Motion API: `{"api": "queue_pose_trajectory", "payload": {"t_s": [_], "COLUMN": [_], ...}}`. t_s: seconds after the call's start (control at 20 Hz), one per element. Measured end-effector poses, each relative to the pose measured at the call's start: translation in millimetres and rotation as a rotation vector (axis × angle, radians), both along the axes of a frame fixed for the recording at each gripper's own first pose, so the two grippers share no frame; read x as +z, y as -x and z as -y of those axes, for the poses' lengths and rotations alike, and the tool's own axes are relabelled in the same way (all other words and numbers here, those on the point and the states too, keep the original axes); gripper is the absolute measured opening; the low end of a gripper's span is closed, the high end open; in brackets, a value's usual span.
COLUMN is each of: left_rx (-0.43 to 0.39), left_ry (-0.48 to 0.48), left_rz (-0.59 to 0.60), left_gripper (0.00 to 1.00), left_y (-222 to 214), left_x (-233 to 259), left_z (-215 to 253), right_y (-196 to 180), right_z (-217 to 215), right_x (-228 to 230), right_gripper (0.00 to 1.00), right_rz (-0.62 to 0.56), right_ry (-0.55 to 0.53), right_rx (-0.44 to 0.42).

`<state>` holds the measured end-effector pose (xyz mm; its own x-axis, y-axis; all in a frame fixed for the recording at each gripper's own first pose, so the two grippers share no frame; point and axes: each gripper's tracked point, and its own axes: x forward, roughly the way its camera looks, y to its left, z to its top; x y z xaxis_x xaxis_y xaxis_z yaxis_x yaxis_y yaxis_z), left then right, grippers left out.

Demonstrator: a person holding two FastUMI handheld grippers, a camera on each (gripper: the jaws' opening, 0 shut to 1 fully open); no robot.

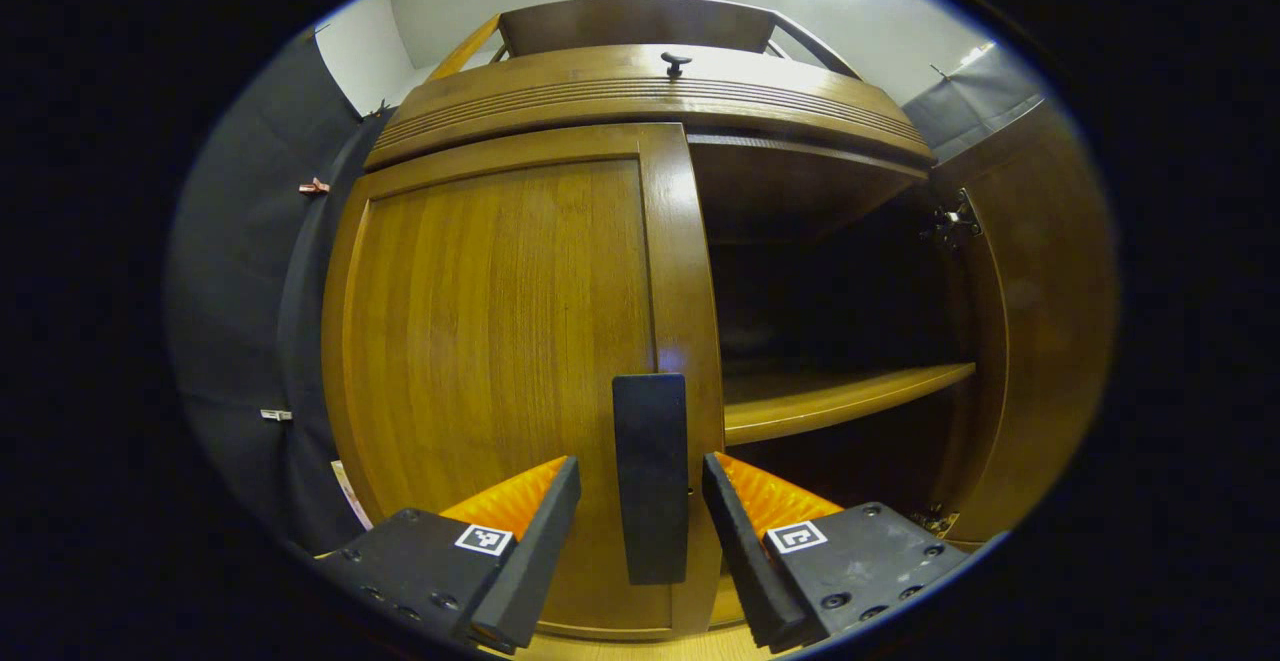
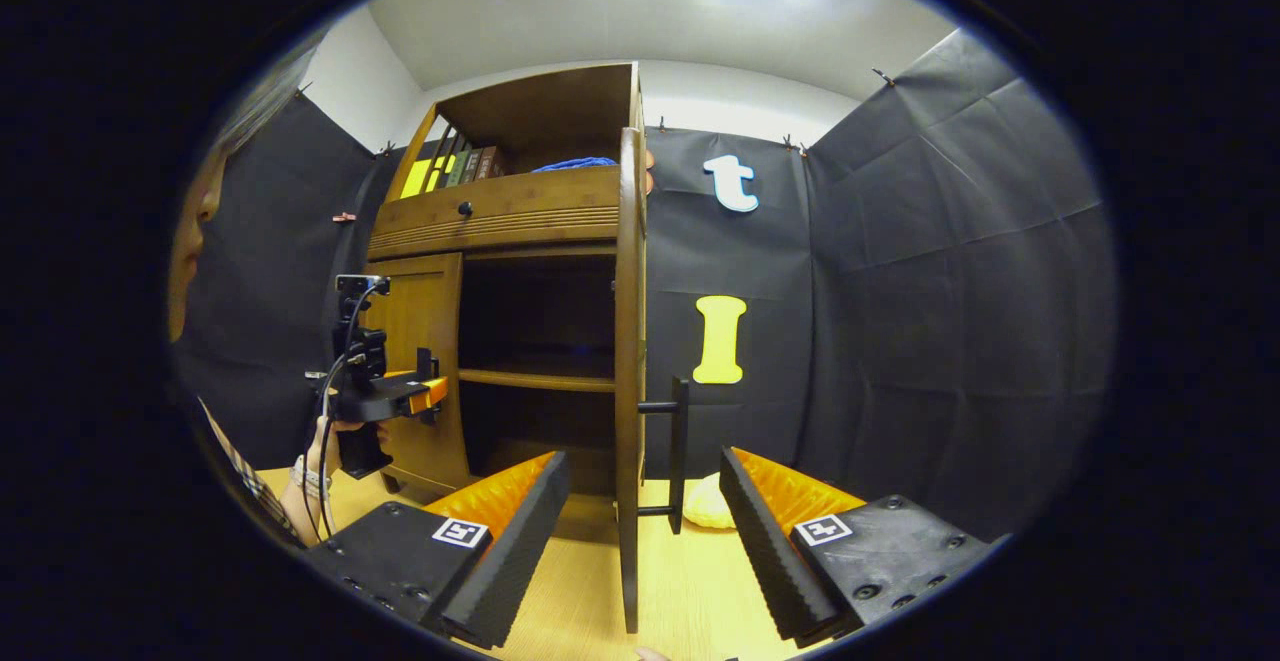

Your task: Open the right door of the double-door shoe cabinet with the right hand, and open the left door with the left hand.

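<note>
In the left gripper view, the wooden cabinet's left door is closed. Its dark upright handle stands between the fingers of my open left gripper, with a gap on each side. The right door is swung open, baring a dark inside with a shelf. In the right gripper view that right door appears edge-on, its handle just ahead of my open right gripper, which holds nothing. Farther left, a hand holds the left gripper against the left door.
A drawer front with a small knob runs above the doors, and books stand on the cabinet's top shelf. A person stands at the left edge. Black cloth walls enclose the booth over a light wooden floor.
</note>
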<state>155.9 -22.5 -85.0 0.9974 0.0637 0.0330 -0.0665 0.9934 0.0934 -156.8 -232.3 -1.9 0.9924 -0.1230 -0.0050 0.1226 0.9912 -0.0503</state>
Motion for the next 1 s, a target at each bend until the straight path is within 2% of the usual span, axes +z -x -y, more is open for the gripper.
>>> {"api": "queue_pose_trajectory", "payload": {"t_s": [0.05,0.15,0.3,0.6,0.75,1.0], "left_rx": [-0.002,-0.034,-0.059,-0.065,-0.104,-0.158], "left_ry": [0.012,0.055,0.094,0.097,0.140,0.139], "left_rz": [0.002,-0.009,-0.026,-0.066,-0.084,-0.102], "left_gripper": [0.76,0.66,0.39,0.33,0.33,0.31], "left_y": [-1.8,-1.4,-3.3,2.0,18.1,60.2], "left_x": [-0.8,-3.0,-3.6,-8.2,-6.2,-1.7], "left_z": [0.2,6.3,6.2,4.0,2.6,-3.1], "right_y": [-1.7,0.6,1.7,11.2,17.2,19.1], "right_z": [0.5,-2.1,-0.4,-3.3,-2.2,-22.2], "right_x": [-0.3,-2.1,-4.0,-1.8,2.5,0.4], "right_gripper": [0.97,0.97,0.99,0.99,0.96,0.96], "right_rz": [-0.004,0.002,0.018,0.021,0.029,0.012], "right_ry": [0.020,0.048,0.062,0.038,0.031,0.000], "right_rx": [-0.008,-0.006,-0.002,-0.012,-0.037,-0.008]}}
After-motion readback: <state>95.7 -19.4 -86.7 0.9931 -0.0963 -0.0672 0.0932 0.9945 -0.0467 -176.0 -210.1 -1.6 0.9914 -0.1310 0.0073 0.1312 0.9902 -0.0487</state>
